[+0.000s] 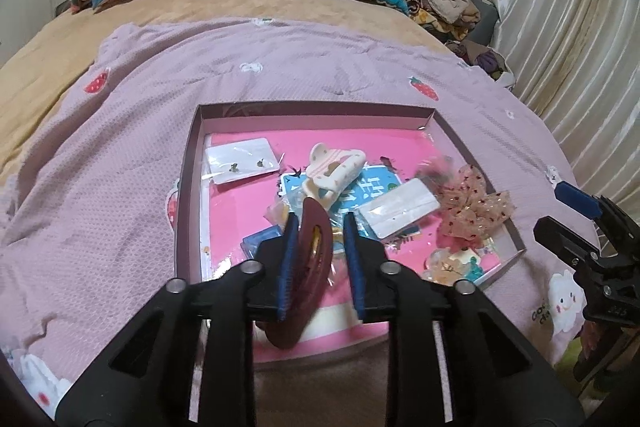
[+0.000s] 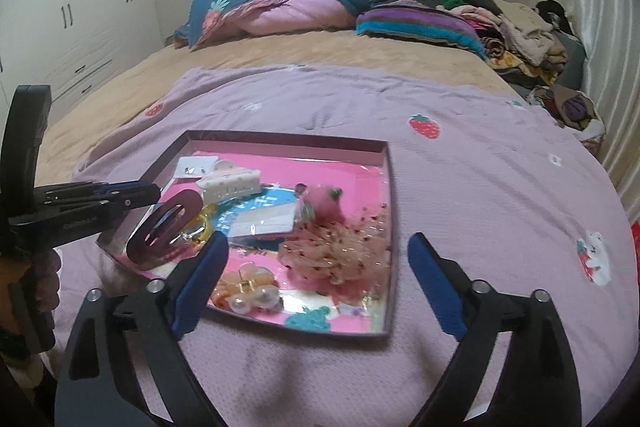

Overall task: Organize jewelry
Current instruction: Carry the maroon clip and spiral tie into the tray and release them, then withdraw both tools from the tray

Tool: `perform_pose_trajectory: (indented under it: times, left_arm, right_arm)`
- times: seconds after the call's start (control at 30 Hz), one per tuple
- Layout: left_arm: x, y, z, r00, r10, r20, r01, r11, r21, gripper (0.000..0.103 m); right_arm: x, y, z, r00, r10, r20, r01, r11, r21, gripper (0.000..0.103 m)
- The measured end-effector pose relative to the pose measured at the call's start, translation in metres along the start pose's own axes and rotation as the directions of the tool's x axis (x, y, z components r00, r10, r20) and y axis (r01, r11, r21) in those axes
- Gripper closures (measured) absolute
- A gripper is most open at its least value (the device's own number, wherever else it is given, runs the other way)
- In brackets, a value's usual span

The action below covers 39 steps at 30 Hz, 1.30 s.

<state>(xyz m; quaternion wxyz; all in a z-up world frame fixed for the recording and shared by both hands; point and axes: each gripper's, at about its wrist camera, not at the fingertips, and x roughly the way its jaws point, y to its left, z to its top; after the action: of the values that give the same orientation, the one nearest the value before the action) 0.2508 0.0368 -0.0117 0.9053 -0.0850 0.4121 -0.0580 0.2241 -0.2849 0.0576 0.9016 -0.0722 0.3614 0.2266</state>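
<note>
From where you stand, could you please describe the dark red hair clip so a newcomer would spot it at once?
On the lilac blanket lies a shallow box with a pink floor. At its near-left corner the left gripper has the clip between its fingers: a flat maroon oval with a slotted centre, unlike the frilly bow beside it.

Left tool [image 1: 320,223]: black angular frame, blue ribbed pads, silver round screws at pivots. Right tool [image 2: 318,247]: same build, blue pads, silver screws.

Bed [image 2: 500,187] carries lilac blanket [image 2: 320,107] and tray [image 2: 390,227].
</note>
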Motion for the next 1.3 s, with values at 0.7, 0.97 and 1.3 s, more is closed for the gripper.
perform_pose_trajectory:
  times: [0.7, 0.97, 1.3]
  left_arm:
    - [-0.087, -0.026, -0.017, 0.992, 0.007, 0.124, -0.006, 1.0, -0.009, 0.01]
    - [-0.109, -0.03, -0.035, 0.989, 0.009, 0.151, -0.006, 1.0, -0.017, 0.01]
    - [-0.125, -0.035, -0.058, 0.985, 0.013, 0.171, -0.013, 1.0, -0.005, 0.009]
  right_arm:
    - [-0.077, -0.012, -0.02, 0.994, -0.024, 0.106, 0.019, 0.999, 0.047, 0.004]
    - [-0.1, -0.007, -0.033, 0.992, -0.027, 0.125, 0.023, 0.999, 0.04, 0.004]
    - [-0.117, -0.002, -0.049, 0.99, -0.026, 0.138, 0.022, 0.999, 0.03, 0.004]
